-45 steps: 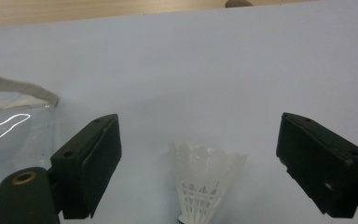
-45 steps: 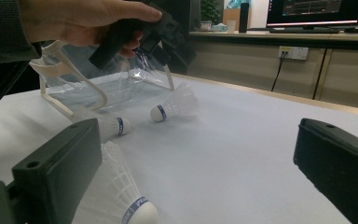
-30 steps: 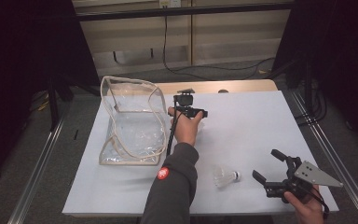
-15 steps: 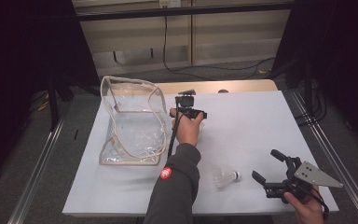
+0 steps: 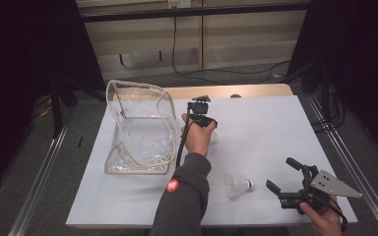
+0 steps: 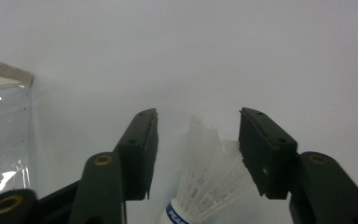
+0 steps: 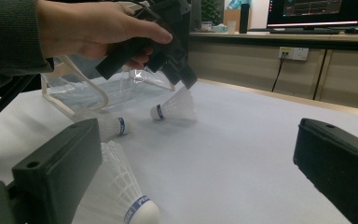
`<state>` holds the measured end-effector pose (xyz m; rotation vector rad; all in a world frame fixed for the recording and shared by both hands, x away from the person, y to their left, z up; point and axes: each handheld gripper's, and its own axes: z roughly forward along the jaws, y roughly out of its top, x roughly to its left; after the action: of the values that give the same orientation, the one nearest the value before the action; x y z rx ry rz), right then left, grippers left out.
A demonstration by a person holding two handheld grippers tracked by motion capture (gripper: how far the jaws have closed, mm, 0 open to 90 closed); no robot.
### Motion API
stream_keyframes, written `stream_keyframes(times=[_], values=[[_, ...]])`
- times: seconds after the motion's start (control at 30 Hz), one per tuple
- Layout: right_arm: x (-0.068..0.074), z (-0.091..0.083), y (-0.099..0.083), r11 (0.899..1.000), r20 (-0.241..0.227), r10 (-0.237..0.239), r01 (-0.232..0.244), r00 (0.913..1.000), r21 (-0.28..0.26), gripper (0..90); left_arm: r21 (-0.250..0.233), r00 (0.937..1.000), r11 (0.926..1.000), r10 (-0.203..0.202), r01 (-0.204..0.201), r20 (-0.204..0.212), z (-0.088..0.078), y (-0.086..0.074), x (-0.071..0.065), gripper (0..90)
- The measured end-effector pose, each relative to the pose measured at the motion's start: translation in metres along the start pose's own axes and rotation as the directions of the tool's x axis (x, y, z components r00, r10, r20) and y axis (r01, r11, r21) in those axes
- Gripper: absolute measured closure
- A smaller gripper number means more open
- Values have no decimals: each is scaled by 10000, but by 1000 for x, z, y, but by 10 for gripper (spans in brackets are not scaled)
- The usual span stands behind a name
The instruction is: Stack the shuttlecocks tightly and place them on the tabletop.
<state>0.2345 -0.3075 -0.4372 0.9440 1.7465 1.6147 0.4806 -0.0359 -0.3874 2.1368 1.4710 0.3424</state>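
My left gripper (image 6: 198, 116) points down at the white table, and its jaws have just been closing around a white shuttlecock (image 6: 205, 186). One pad is at the feathers; the other is still a gap away. In the high view a hand holds this gripper (image 5: 203, 119) beside the clear bag (image 5: 138, 128). From the right gripper view the same shuttlecock (image 7: 175, 107) lies on its side under the left gripper (image 7: 182, 70). My right gripper (image 5: 283, 177) stands wide open at the near right, with another shuttlecock (image 5: 238, 186) just to its left, also seen close up (image 7: 121, 196).
A third shuttlecock (image 7: 107, 126) lies between the other two, near the bag's beige-trimmed edge (image 7: 70, 109). The white table (image 5: 275, 128) has bare room at the back right. A wooden strip (image 5: 256, 91) and metal rails (image 5: 344, 152) border it.
The left hand and its gripper have shifted slightly lower in the high view. The right gripper and the shuttlecock beside it have stayed put.
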Motion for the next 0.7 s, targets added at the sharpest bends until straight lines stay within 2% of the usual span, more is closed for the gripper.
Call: stream_keyframes(times=[0.37, 0.7], values=[[1, 1, 0, 10000, -38, -43, 43, 10000, 5, 4, 79, 9999, 10000, -51, 50, 164, -7, -2, 3, 704], [2, 1, 0, 10000, -52, -36, 36, 10000, 18, 4, 21, 9994, 9995, 300, -300, 148, -9, -2, 2, 847]])
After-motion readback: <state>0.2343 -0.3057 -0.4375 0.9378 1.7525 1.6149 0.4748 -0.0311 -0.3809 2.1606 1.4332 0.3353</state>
